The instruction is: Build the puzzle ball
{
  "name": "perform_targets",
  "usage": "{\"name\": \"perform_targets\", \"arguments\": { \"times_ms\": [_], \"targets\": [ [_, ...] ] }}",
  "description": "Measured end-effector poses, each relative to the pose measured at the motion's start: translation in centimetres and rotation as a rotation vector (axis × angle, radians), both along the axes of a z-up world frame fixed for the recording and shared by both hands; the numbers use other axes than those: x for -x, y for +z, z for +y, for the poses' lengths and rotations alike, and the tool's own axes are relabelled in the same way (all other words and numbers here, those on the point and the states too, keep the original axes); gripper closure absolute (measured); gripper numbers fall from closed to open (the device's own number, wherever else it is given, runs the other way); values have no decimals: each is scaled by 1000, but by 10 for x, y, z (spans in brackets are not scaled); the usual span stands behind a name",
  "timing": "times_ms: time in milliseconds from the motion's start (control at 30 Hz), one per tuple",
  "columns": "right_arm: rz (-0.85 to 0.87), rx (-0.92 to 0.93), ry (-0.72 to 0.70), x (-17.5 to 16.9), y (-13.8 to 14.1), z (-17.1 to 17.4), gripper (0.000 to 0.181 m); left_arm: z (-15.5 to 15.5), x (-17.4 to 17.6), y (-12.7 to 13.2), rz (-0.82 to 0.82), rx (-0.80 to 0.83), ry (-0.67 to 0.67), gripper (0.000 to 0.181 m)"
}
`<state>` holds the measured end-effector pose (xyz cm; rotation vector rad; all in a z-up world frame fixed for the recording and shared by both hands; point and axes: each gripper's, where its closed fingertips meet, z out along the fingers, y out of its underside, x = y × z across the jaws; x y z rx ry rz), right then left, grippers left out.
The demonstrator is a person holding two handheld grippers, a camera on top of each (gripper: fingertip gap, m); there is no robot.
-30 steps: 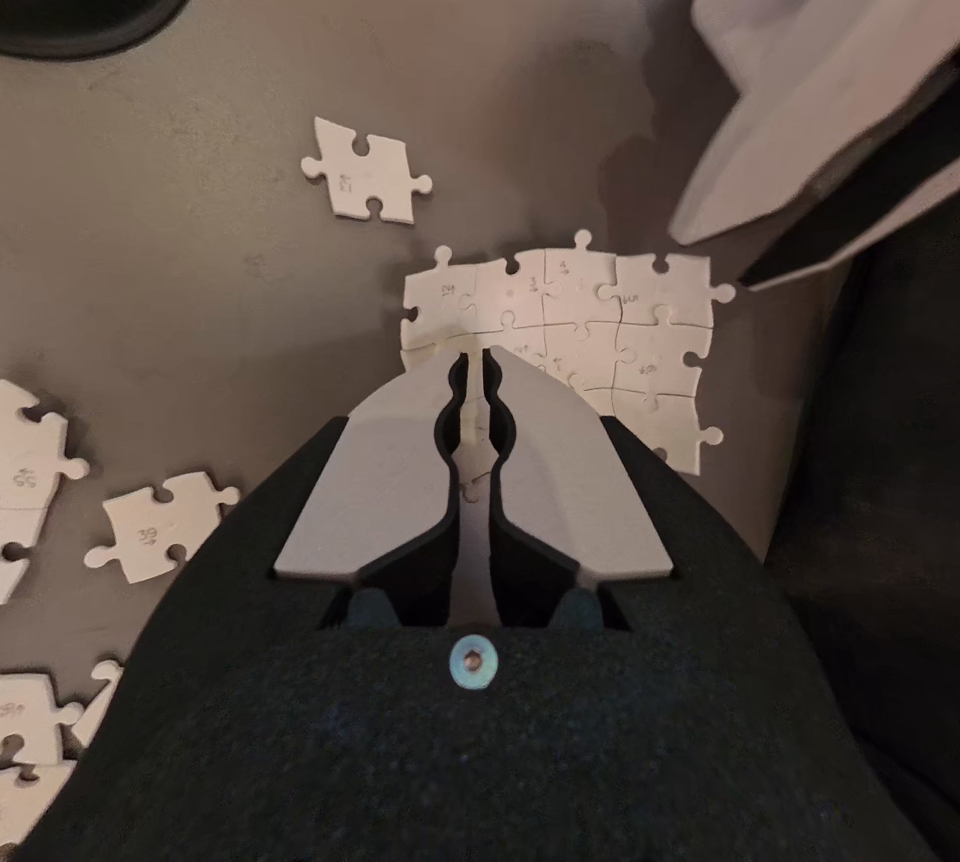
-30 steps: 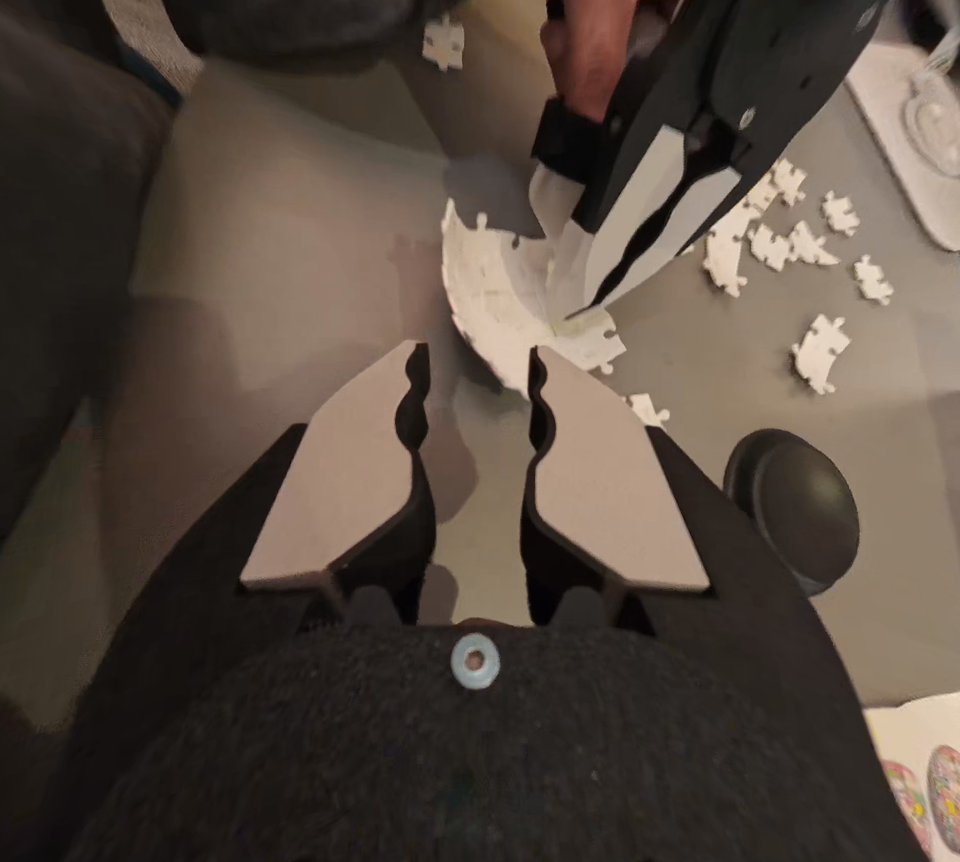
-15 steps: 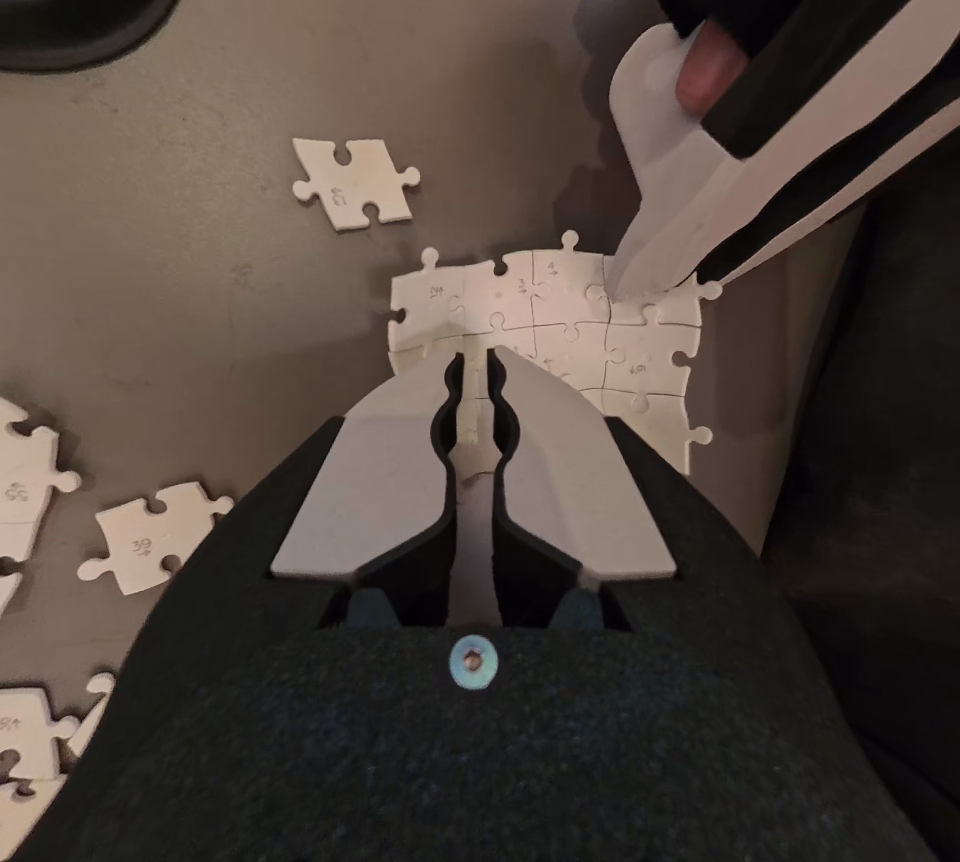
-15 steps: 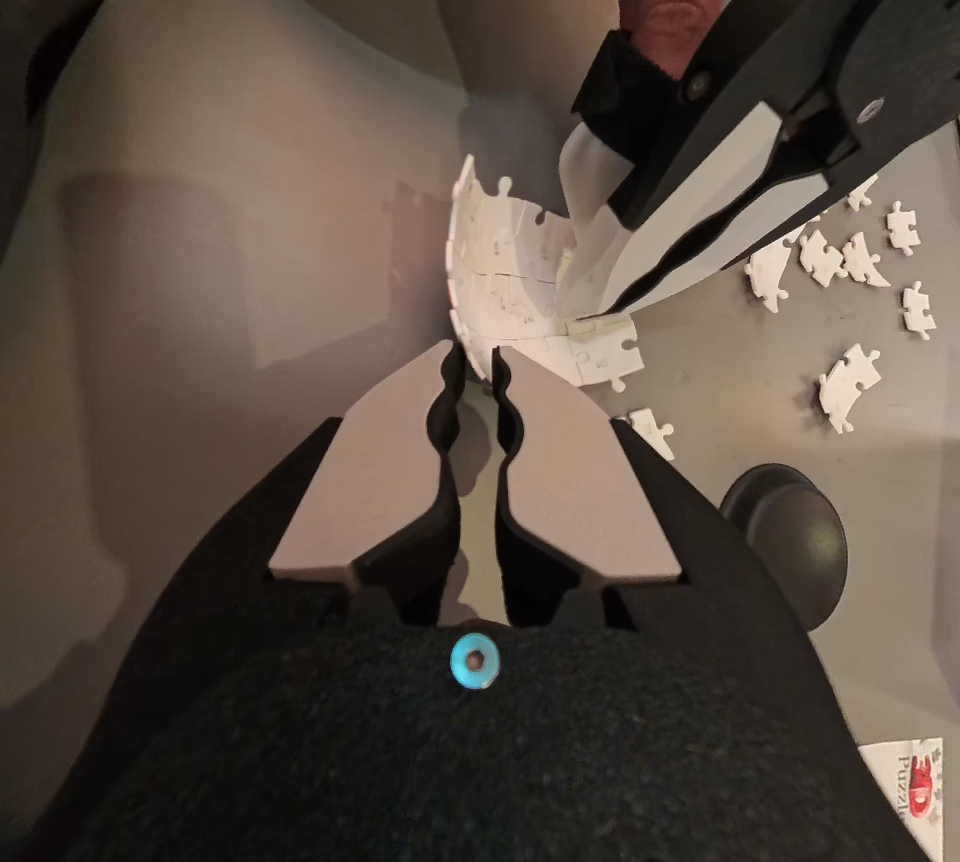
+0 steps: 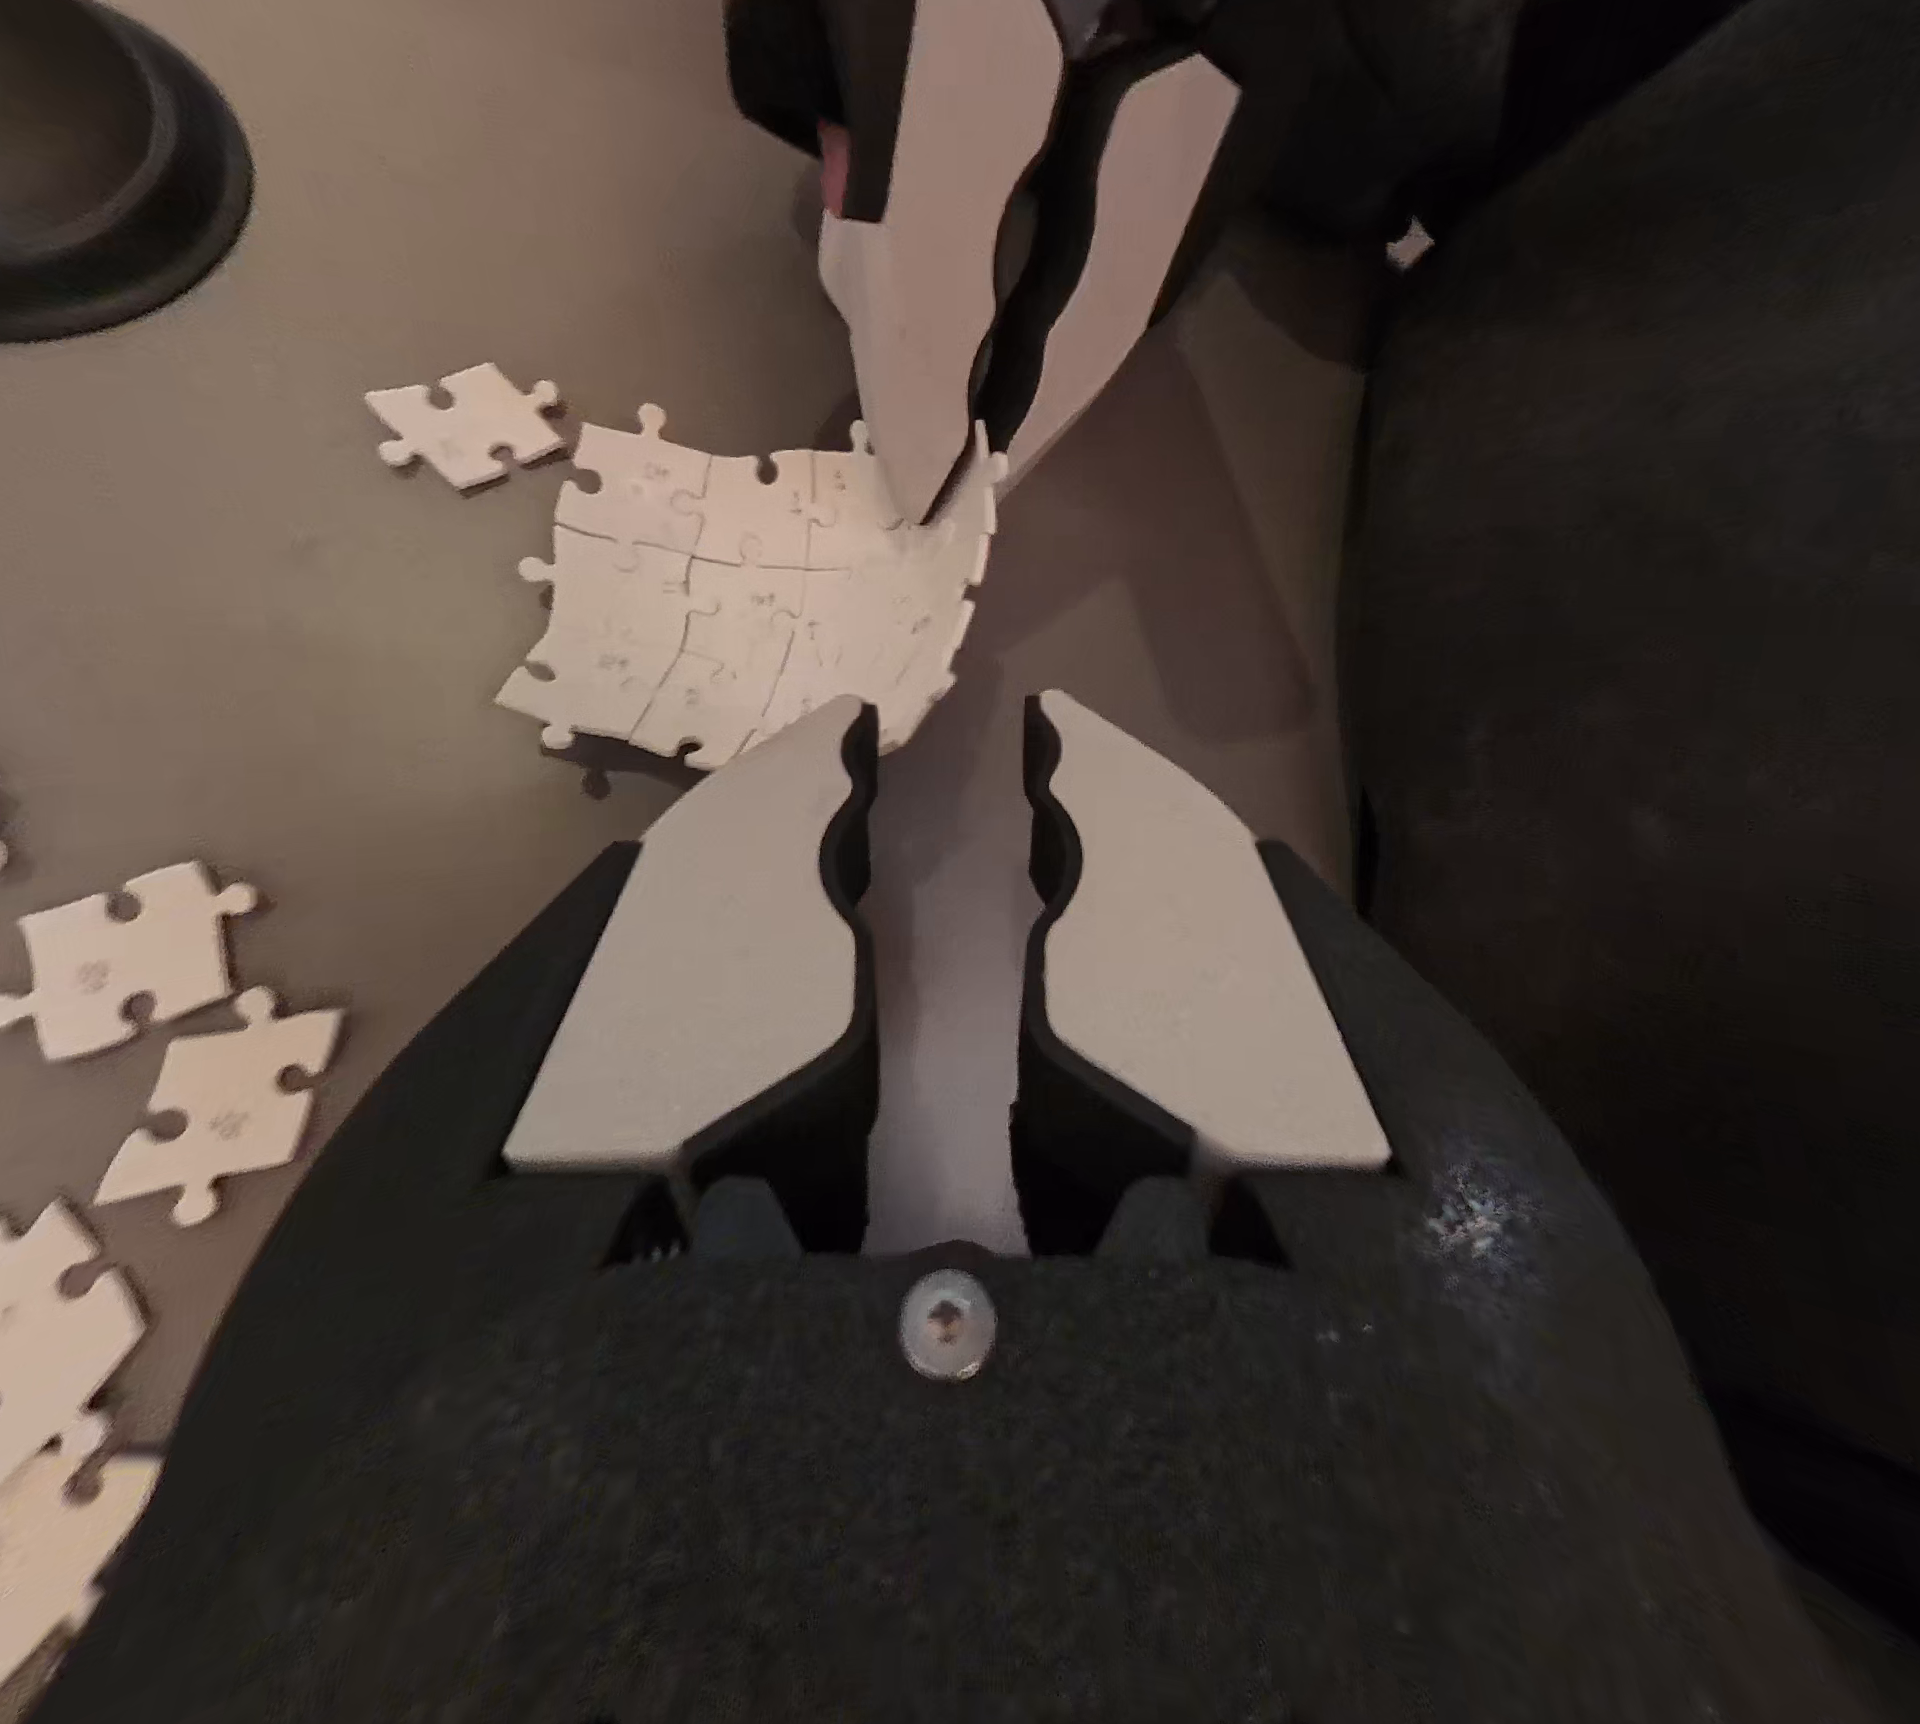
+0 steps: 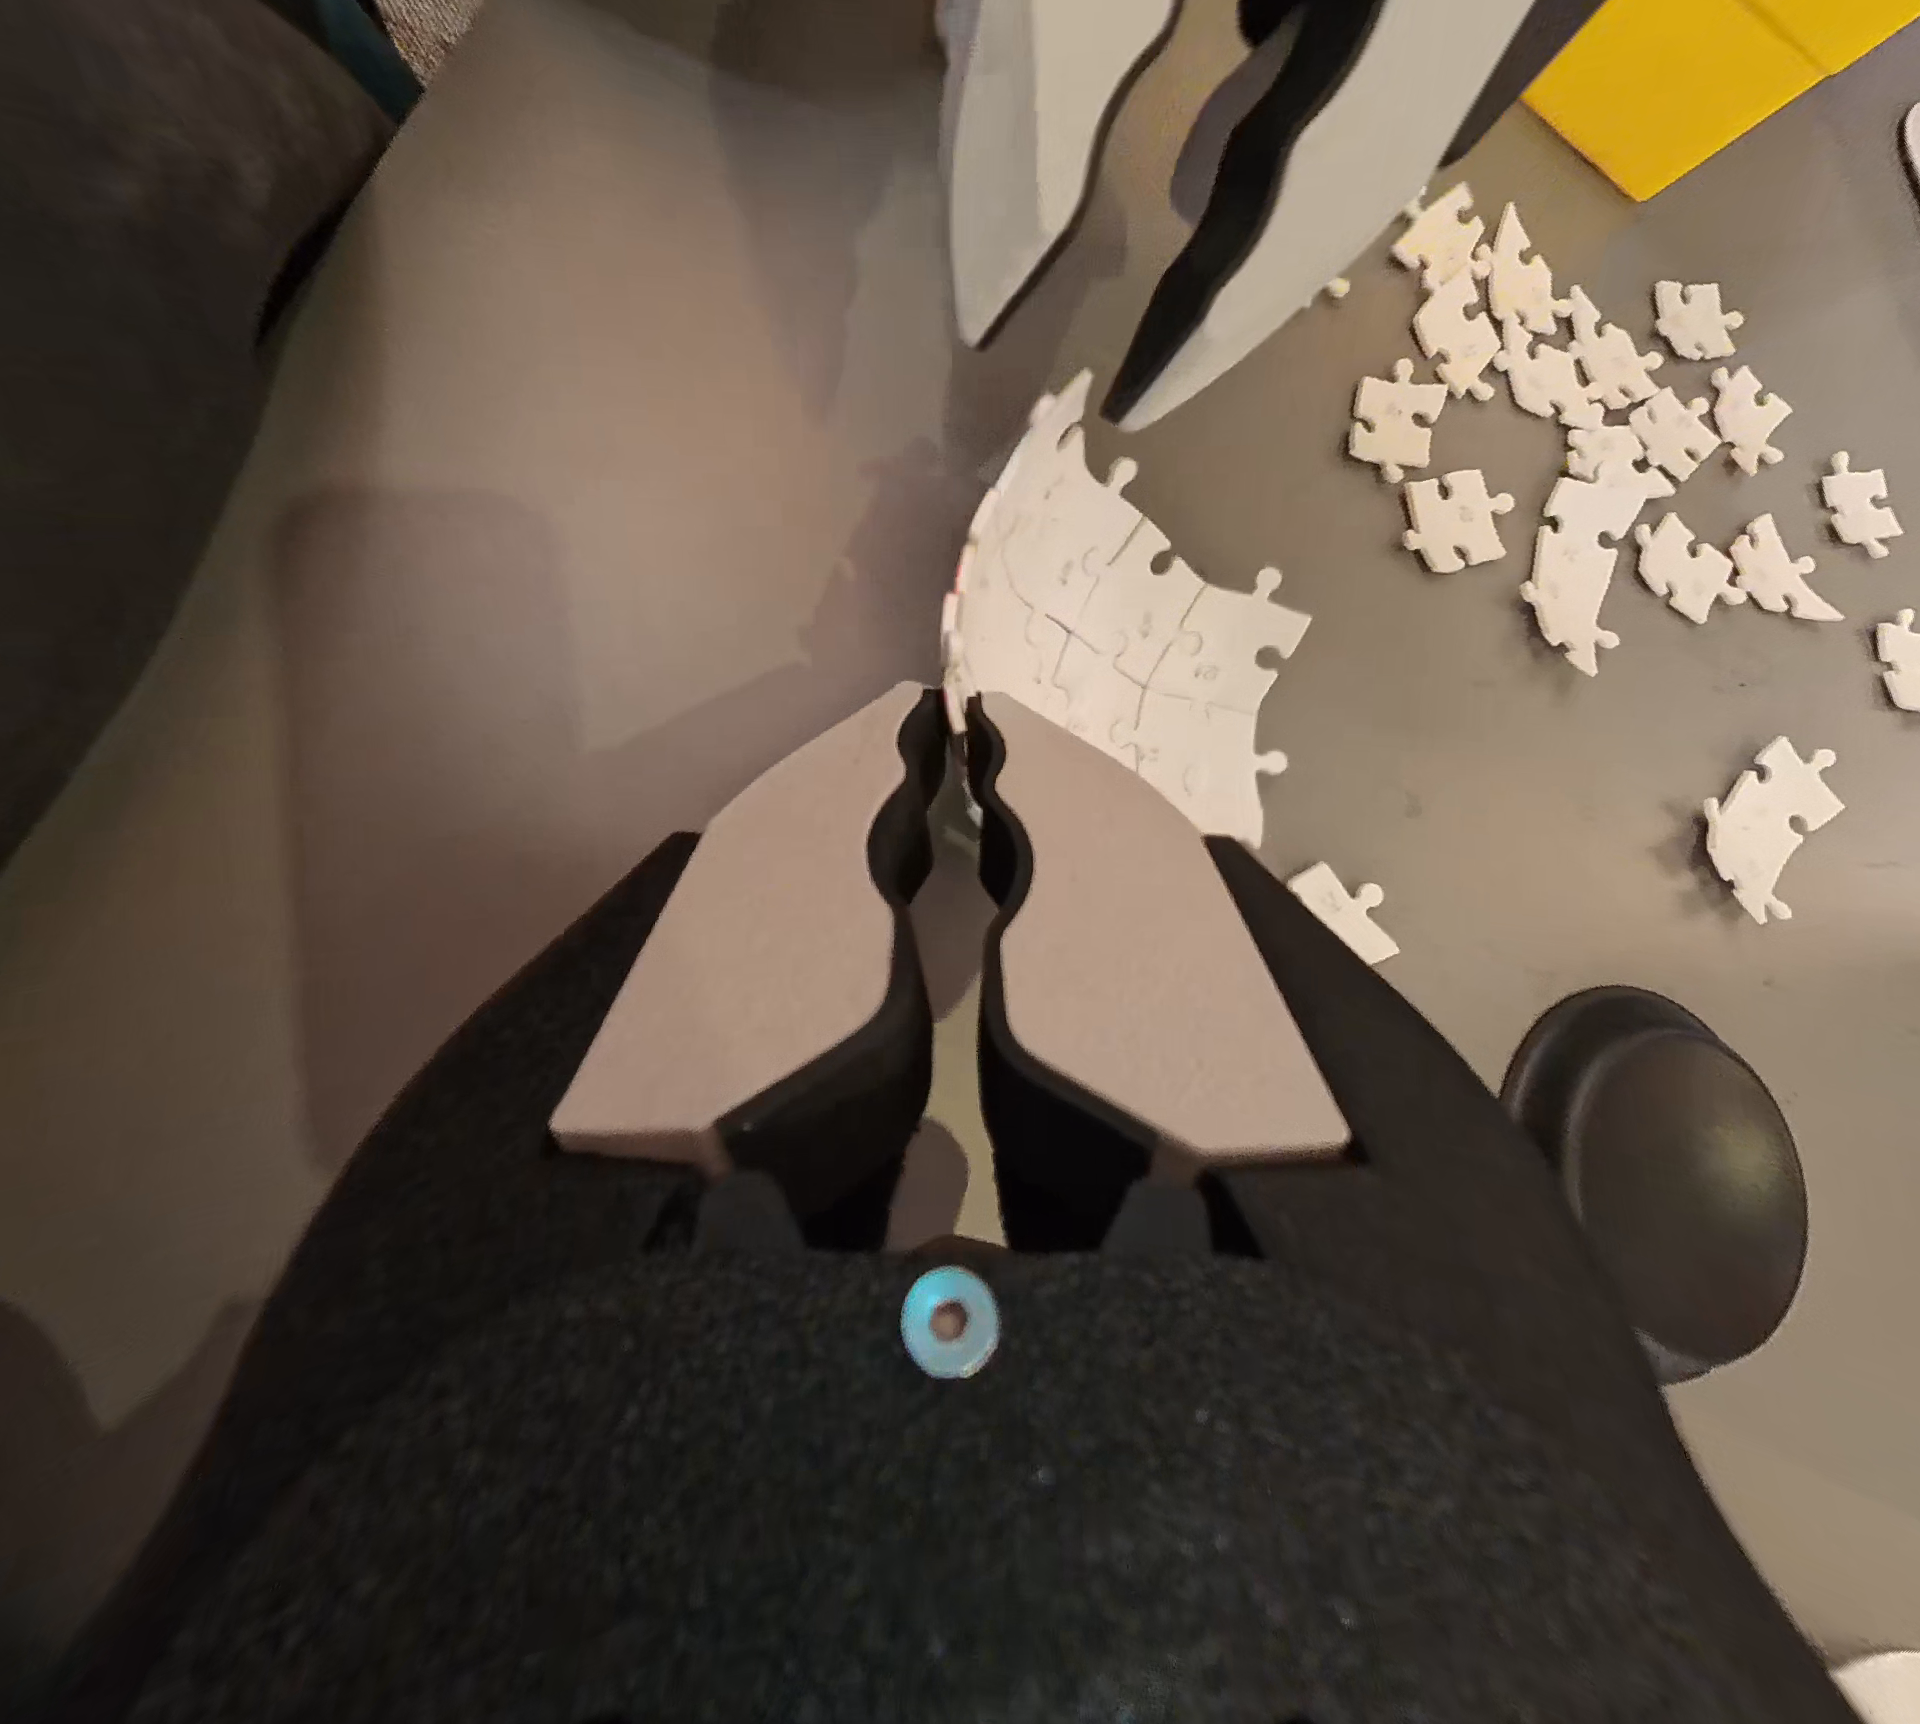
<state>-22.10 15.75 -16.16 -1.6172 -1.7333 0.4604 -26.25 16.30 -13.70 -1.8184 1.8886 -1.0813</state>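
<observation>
Assembled curved section (image 6: 1122,635) pinched at its edge by right gripper (image 6: 957,710); left gripper (image 5: 948,710) released — loose pieces (image 6: 1590,417) at 2 o'clock remain, most of ball unbuilt

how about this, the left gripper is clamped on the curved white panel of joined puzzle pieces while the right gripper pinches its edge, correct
Not quite. The left gripper is open and holds nothing; its fingertips are only near the curved white panel of joined puzzle pieces, as the left wrist view shows. The right gripper does pinch the panel's edge.
</observation>
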Motion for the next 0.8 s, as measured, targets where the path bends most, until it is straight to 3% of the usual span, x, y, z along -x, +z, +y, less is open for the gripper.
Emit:
{"name": "perform_targets", "arguments": {
  "times_ms": [367,533,800],
  "targets": [
    [133,115,50,4,13,-17,179,-6,-4,-8,-15,-3,-42,157],
    [155,147,49,3,10,-19,178,-10,-5,-6,-26,-16,-64,171],
    [162,197,-30,-18,14,-15,153,-16,-1,-11,4,7,-88,174]
  ]
}}
